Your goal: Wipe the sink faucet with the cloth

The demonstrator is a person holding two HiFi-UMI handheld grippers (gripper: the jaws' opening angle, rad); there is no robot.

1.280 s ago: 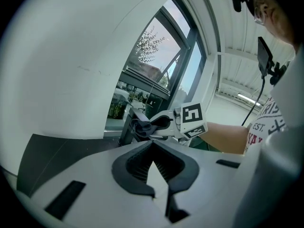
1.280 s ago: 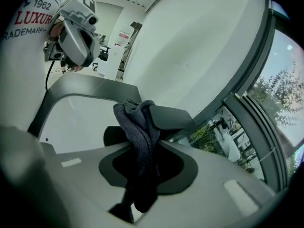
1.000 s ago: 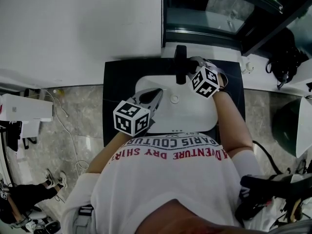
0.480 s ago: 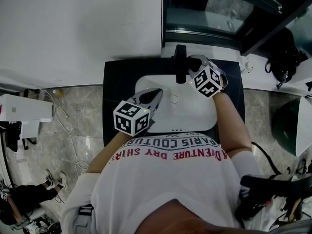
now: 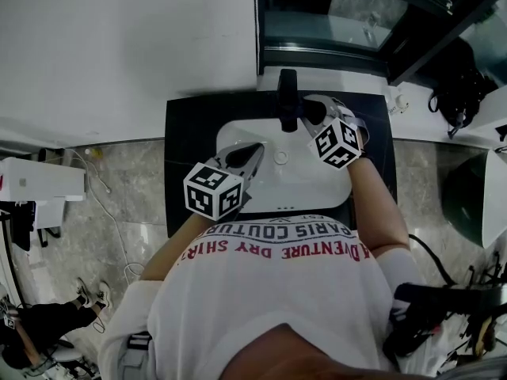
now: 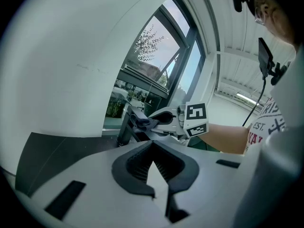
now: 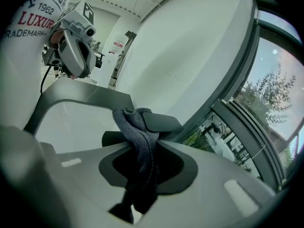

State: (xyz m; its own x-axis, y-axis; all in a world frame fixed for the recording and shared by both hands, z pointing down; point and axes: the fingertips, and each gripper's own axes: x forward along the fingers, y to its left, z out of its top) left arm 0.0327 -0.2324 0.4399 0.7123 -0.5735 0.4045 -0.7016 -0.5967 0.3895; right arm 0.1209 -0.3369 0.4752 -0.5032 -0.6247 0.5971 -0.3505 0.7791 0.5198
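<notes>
The cloth (image 7: 136, 127) held against the faucet (image 5: 287, 95)
The right gripper (image 7: 142, 148) has its jaws clamped on the dark cloth, whose bunched top touches the black faucet at the back rim of the white sink (image 5: 317, 190); the left gripper (image 5: 255, 150) hangs over the sink's left side, jaws together with nothing between them, apart from the faucet

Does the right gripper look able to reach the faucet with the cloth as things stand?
Likely yes: the right gripper, shut on the cloth, sits right beside the faucet, the cloth apparently touching it, nothing between.
</notes>
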